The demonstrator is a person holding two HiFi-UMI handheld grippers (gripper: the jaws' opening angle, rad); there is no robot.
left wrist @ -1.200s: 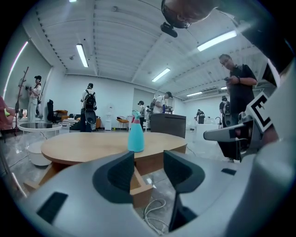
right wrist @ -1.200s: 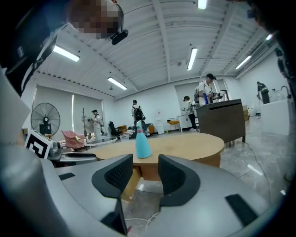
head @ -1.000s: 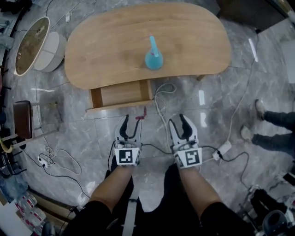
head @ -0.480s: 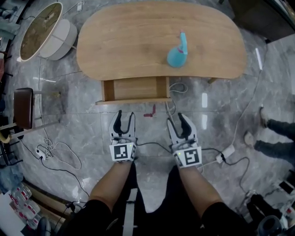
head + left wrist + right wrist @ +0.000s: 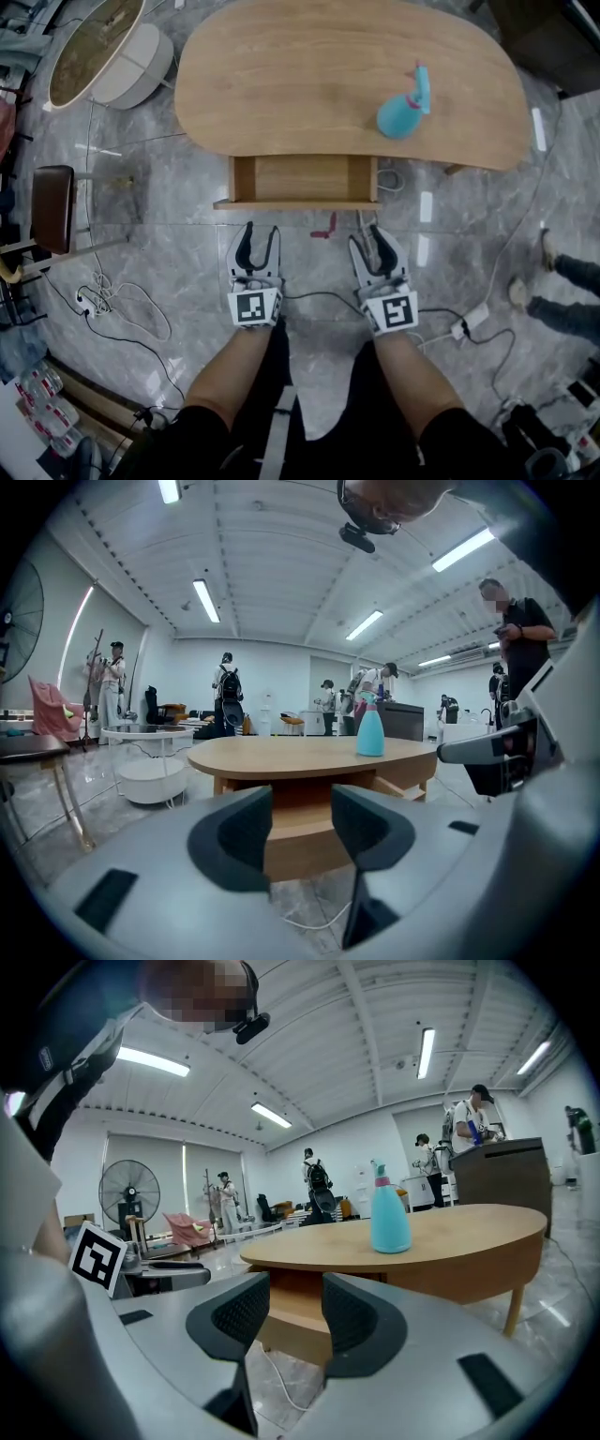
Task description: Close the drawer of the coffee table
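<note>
just short of the open drawer [image 5: 305, 181], both grippers hang empty over the floor [image 5: 169, 206]

fingers [image 5: 234, 836] of the left gripper [image 5: 260, 236] stand well apart with nothing between them, and so do the fingers [image 5: 234, 1314] of the right gripper [image 5: 371, 242]; both point at the drawer front, near it but not touching. the drawer sticks out from under the coffee table [image 5: 309, 75], whose wooden surface carries a blue spray bottle [image 5: 401, 112] toward its right end.

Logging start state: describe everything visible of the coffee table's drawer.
The drawer is light wood like the coffee table, a shallow box with a plain front panel, pulled out level from under the table's near edge, inside looking bare. The left gripper and right gripper, jaws open, are short of its front; nothing touches it.
</note>
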